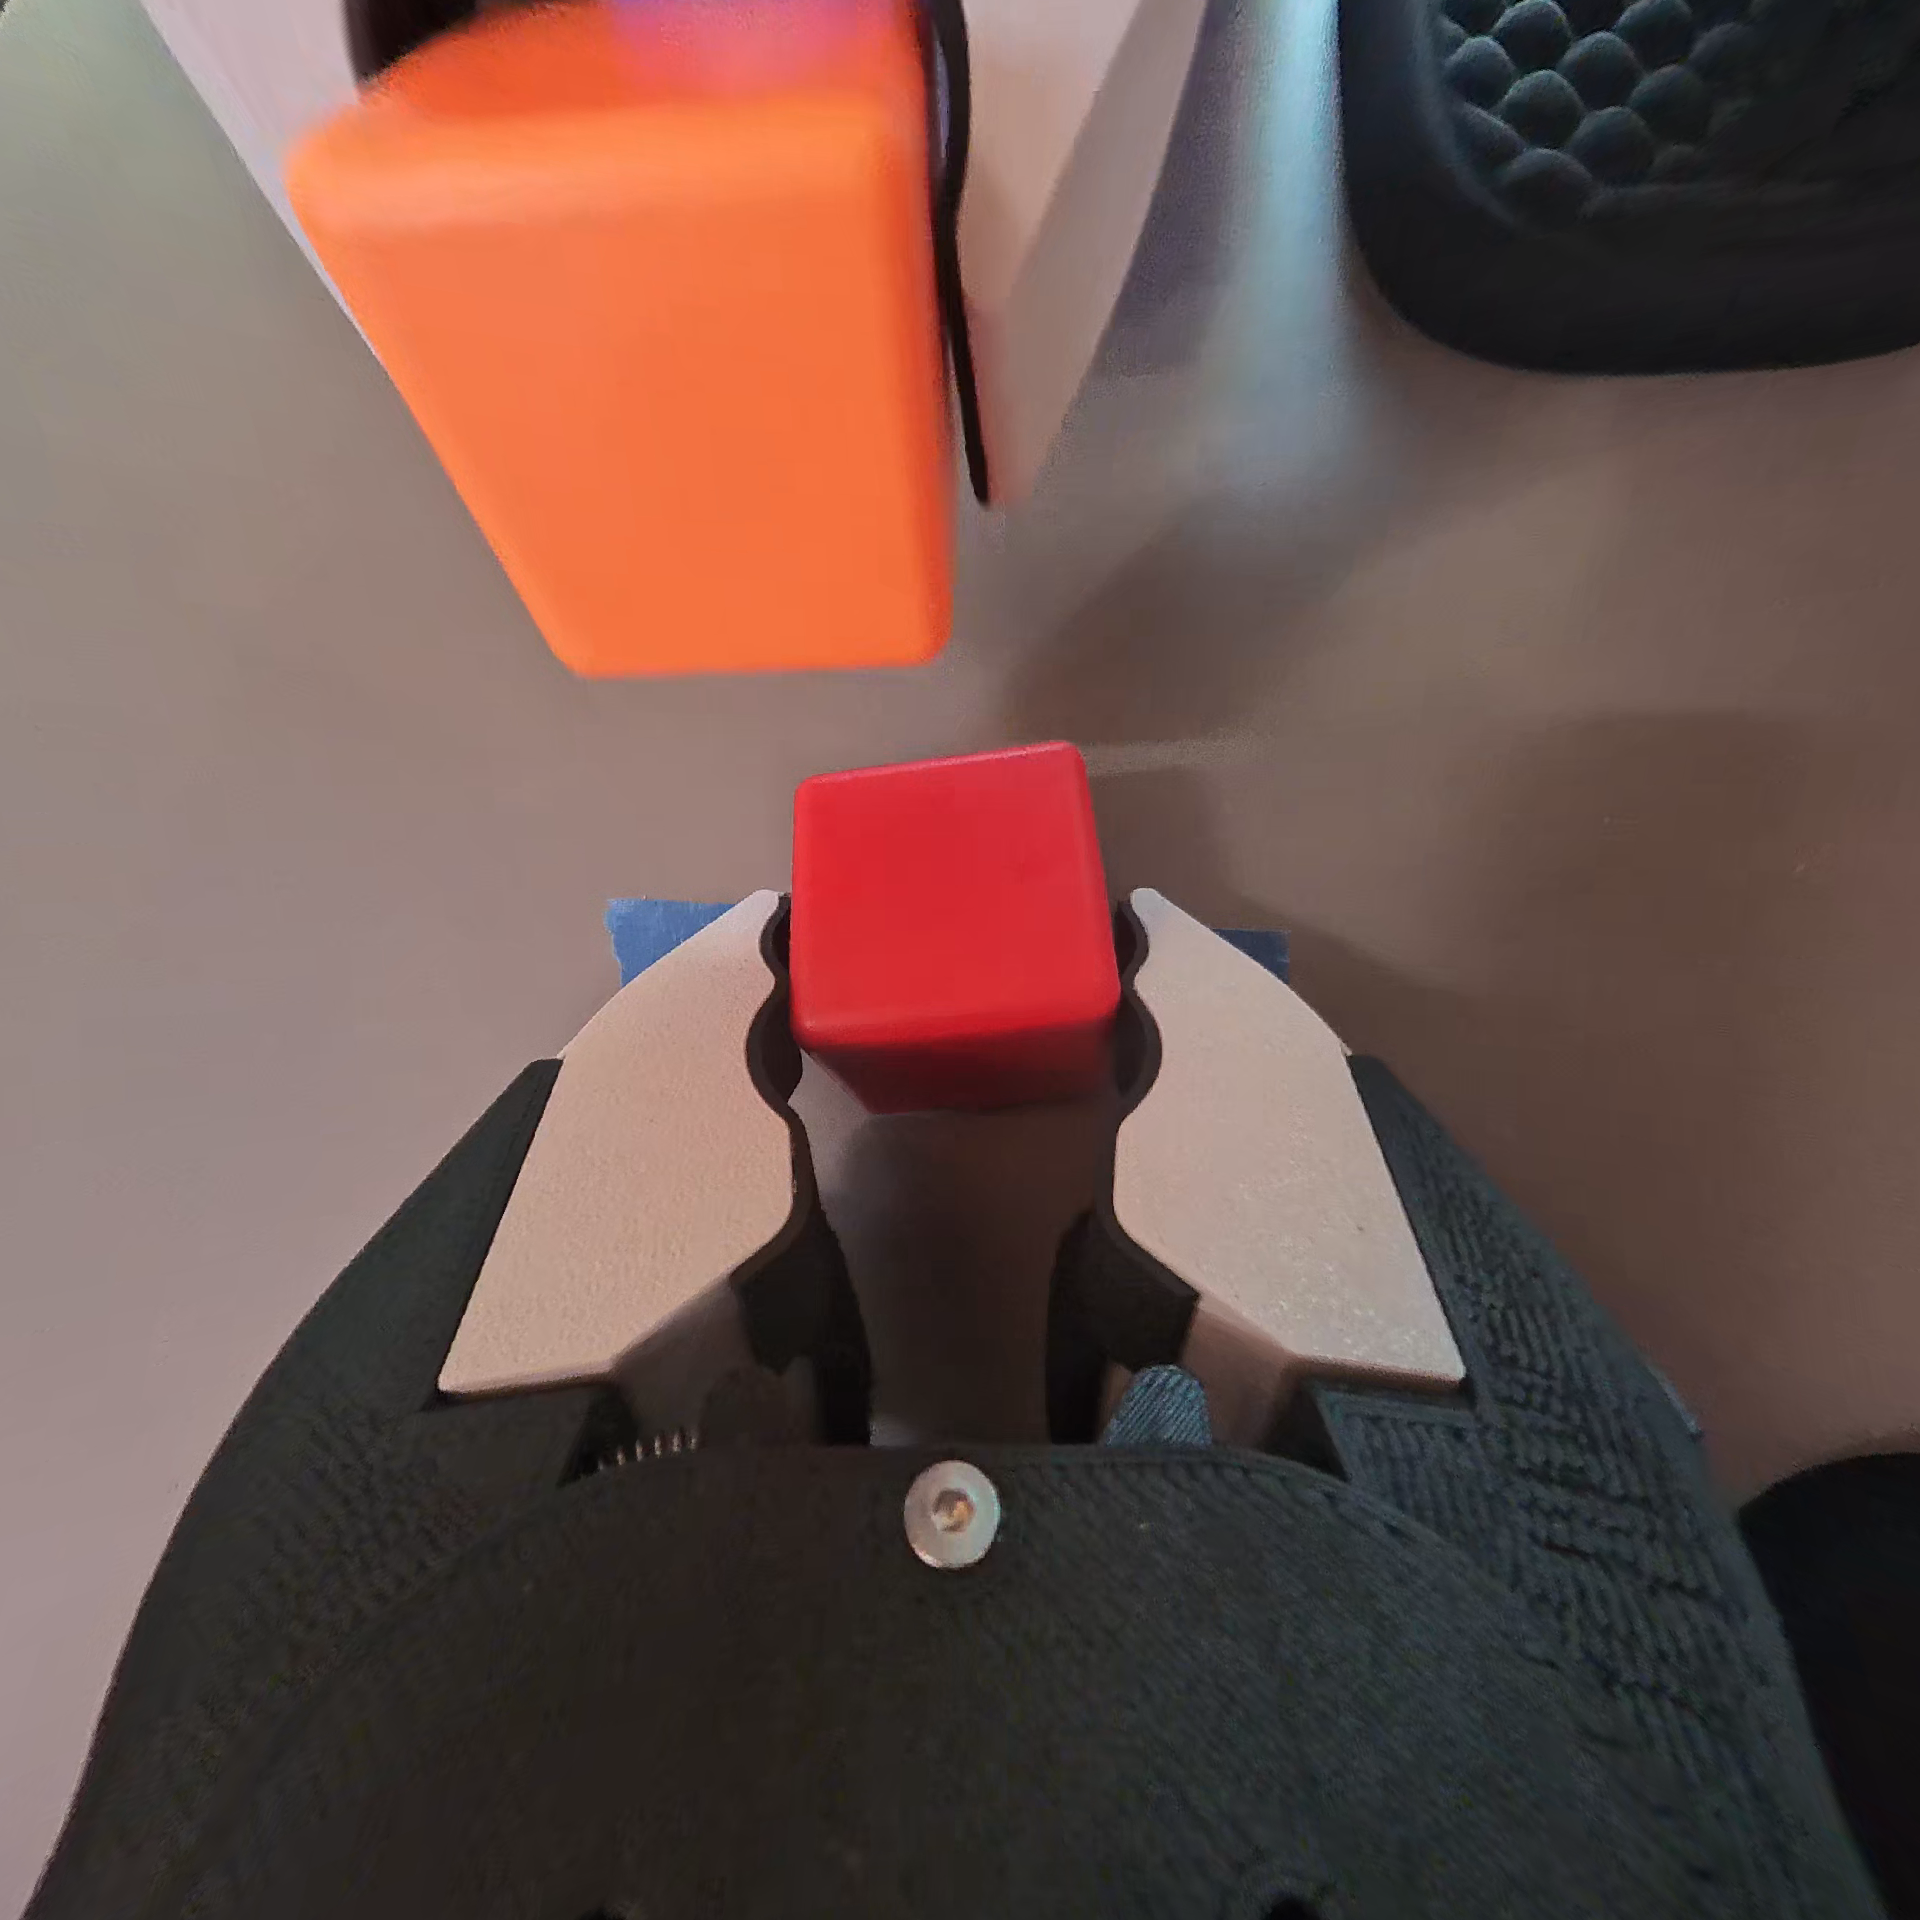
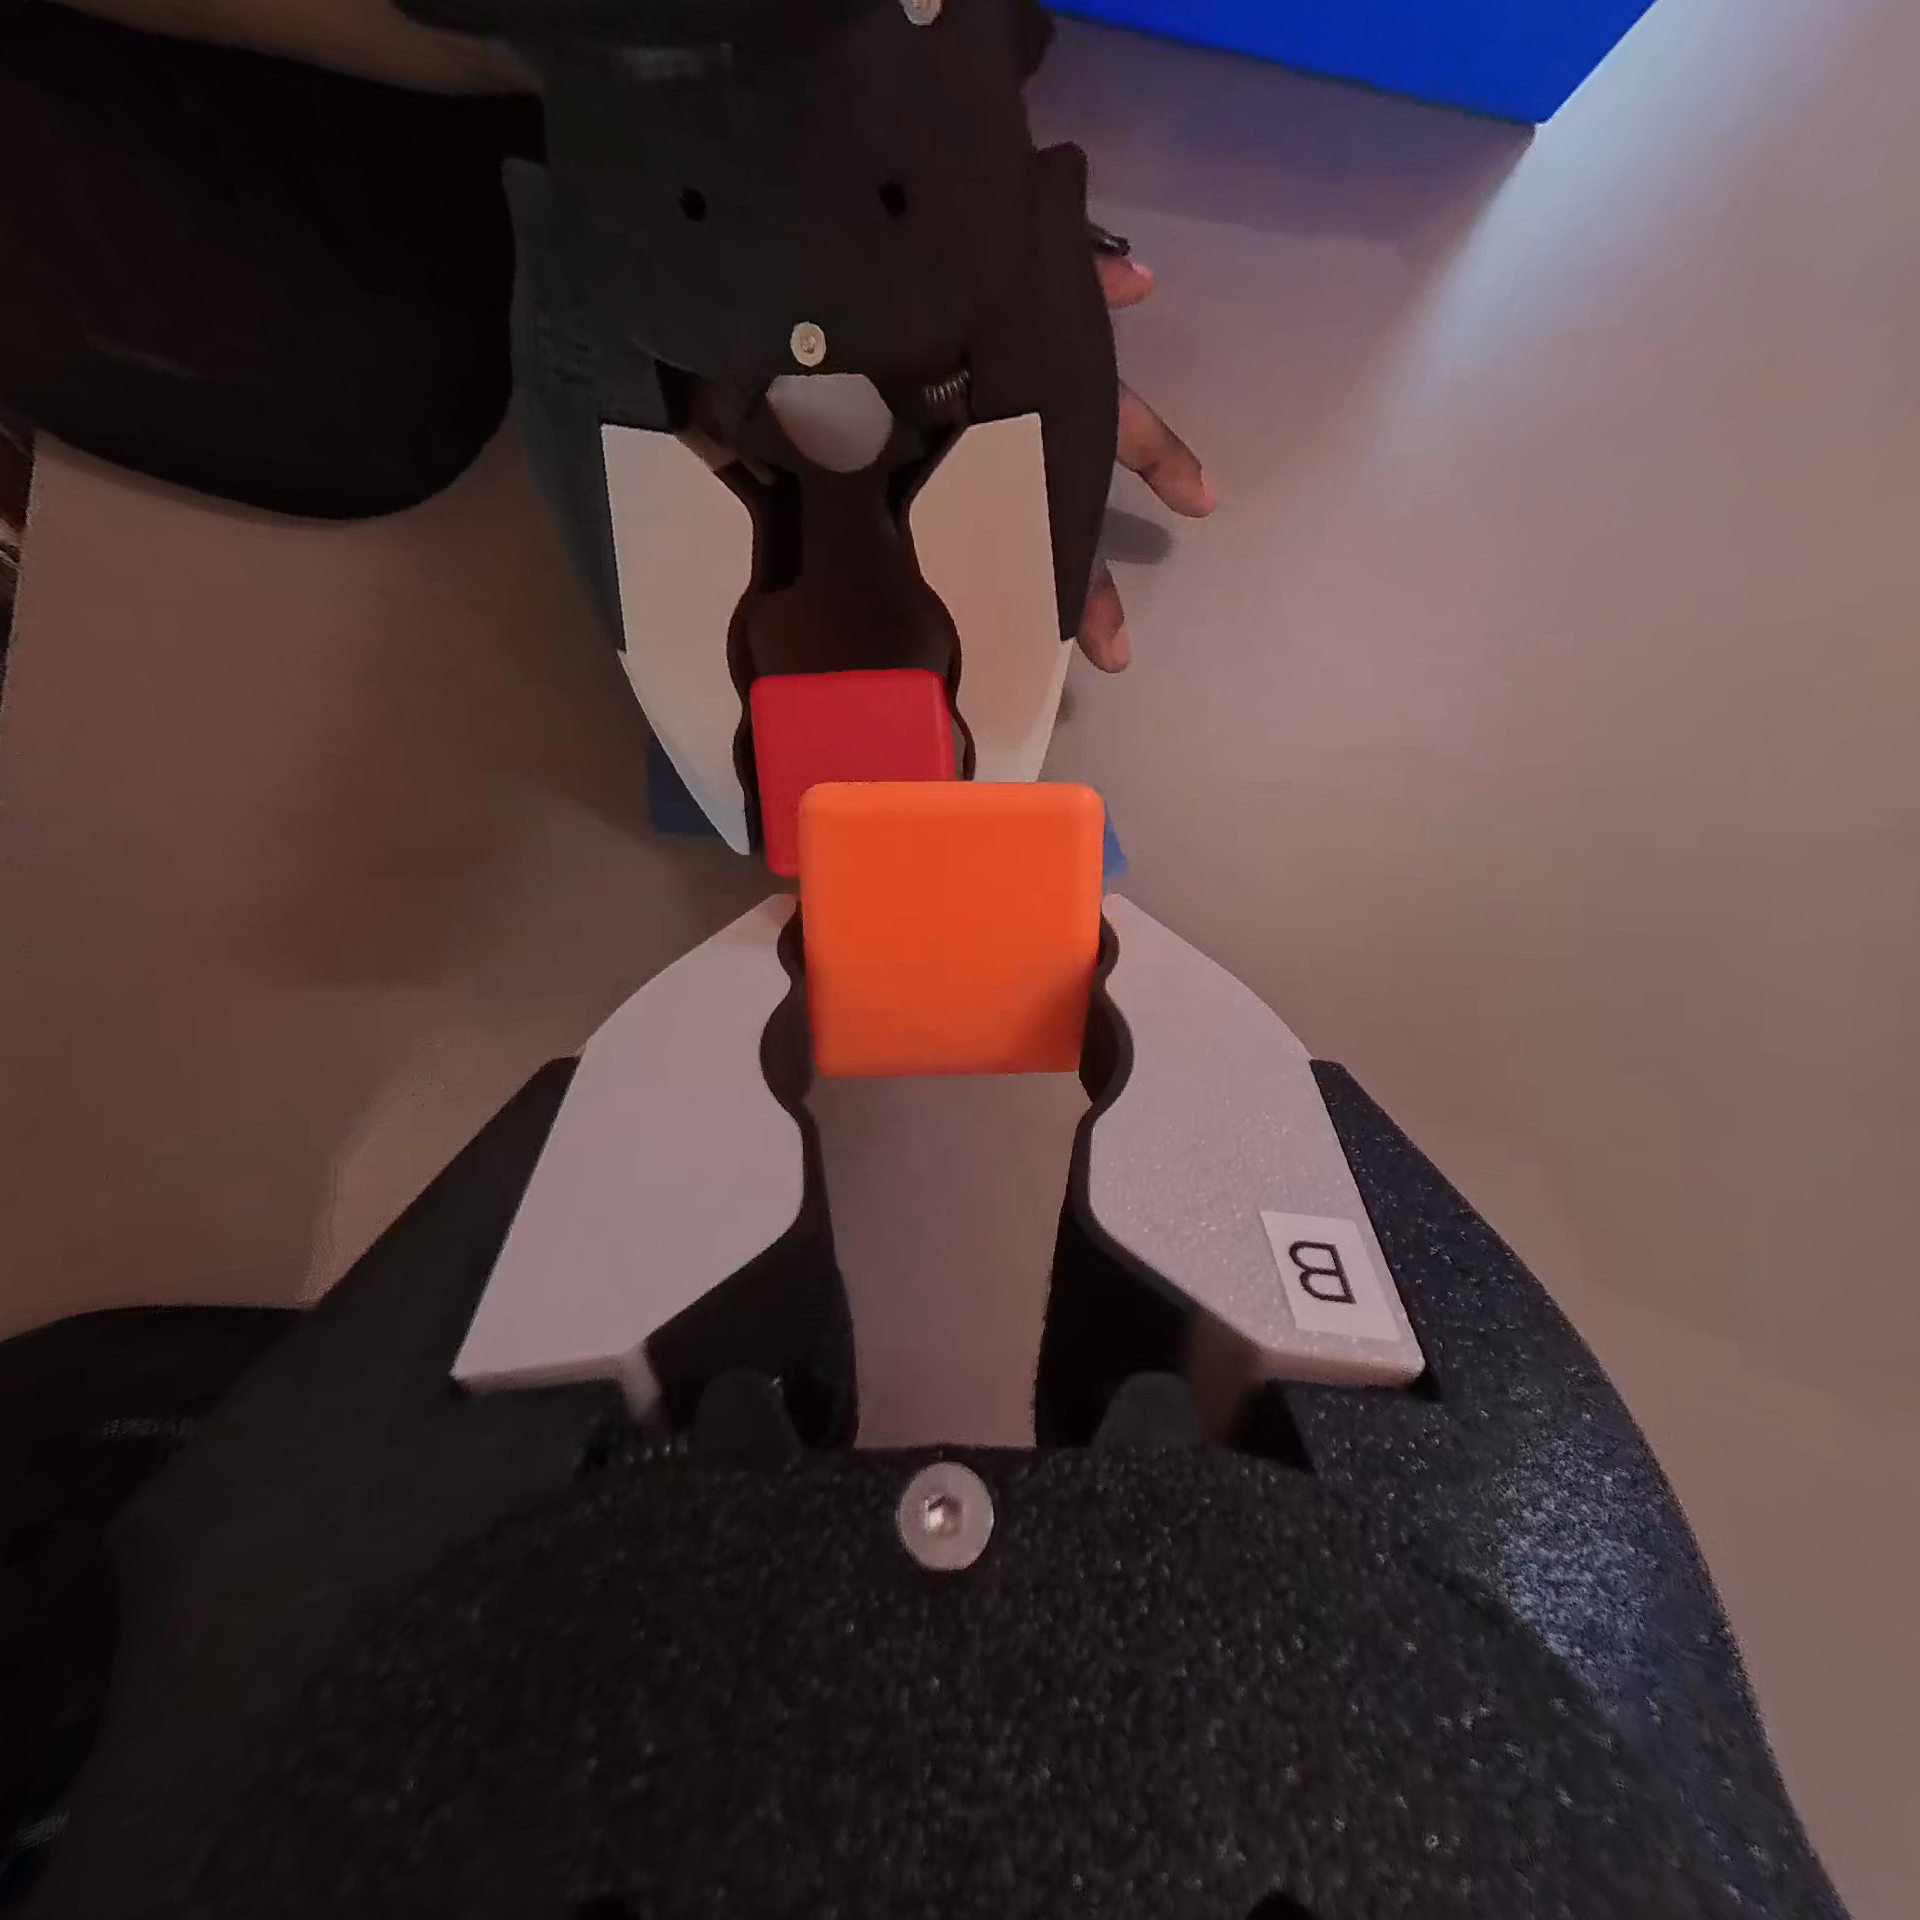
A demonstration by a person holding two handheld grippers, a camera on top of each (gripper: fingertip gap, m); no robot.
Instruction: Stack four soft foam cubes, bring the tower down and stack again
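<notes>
Gripping the red cube (image 1: pixel 951 914) between both fingers, the left gripper (image 1: pixel 954 940) holds it low over a blue tape patch (image 1: pixel 649 928) on the grey table (image 1: pixel 260 831). The right gripper (image 2: pixel 945 935) is clamped on the orange cube (image 2: pixel 951 925), raised just beside the red cube (image 2: pixel 847 748), facing the left gripper (image 2: pixel 862 800). Contact between cubes cannot be determined.

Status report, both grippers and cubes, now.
Left gripper shut on red cube over blue tape. Right gripper shut on orange cube, raised near red. Nothing between them.
</notes>
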